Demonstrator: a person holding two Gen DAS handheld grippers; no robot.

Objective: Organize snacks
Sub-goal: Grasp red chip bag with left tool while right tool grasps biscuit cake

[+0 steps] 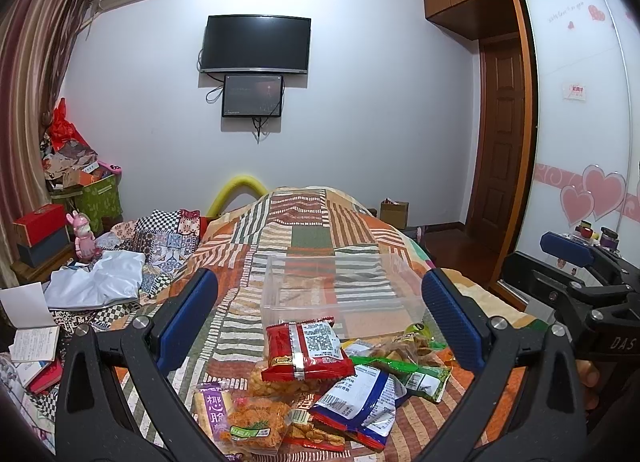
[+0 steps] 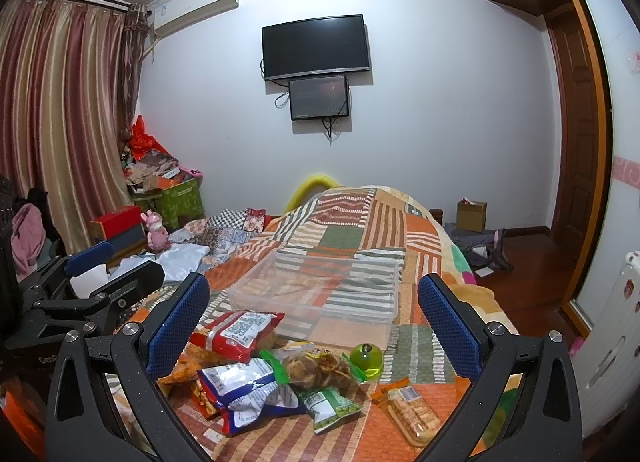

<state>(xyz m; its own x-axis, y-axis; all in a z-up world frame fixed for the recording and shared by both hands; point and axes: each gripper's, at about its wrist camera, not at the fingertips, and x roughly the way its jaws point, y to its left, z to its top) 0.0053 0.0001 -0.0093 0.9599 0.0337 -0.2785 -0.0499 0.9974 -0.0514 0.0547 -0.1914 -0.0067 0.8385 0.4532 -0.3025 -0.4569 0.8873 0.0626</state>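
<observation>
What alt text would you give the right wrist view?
An open right gripper with blue fingers hovers over a heap of snack packets on a patchwork bedspread, with an empty clear plastic bin just beyond them. The open left gripper shows at the left edge; a television hangs on the far wall.

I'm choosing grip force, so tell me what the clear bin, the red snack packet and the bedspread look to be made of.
Clear bin: rigid see-through plastic, glossy; the quilt pattern shows through its walls.
Red snack packet: thin plastic film, shiny, with crinkles and a printed label; likely flexible.
Bedspread: woven or plush fabric, matte patchwork print, draping in soft folds; the exact fibre is unclear.
</observation>
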